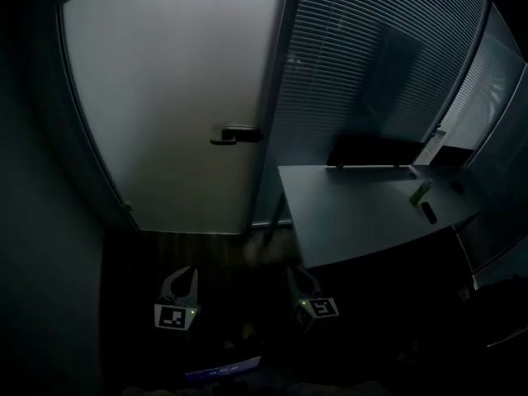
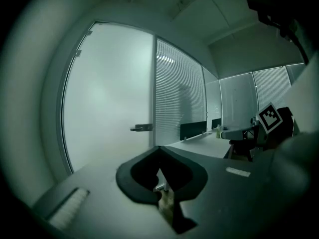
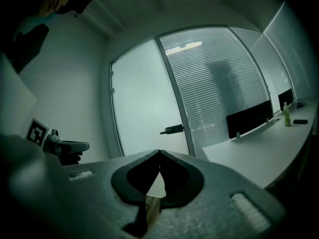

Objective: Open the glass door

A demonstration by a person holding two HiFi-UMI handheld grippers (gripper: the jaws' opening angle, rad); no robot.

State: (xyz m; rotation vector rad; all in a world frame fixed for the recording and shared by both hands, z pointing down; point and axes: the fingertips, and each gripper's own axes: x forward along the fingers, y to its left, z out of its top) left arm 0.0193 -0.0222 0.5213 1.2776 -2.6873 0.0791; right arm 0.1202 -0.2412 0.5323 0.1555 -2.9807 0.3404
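While pressed together (tips touching), the left gripper (image 1: 186, 271) and right gripper (image 1: 294, 272) face the glass door (image 1: 165, 97). Its handle (image 1: 235, 134) lies well ahead.

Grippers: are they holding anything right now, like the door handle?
Nothing is held. The left gripper and the right gripper both have their jaws shut with nothing between them, away from the door handle.

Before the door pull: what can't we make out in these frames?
- Behind the glass door: the frosted pane hides it in all views.
- Handle: small and dark in every view, lock or latch detail unreadable.
- Door's top: cut off by the head view's upper edge.
- Small items on the desk, head view: too small and dark to identify.
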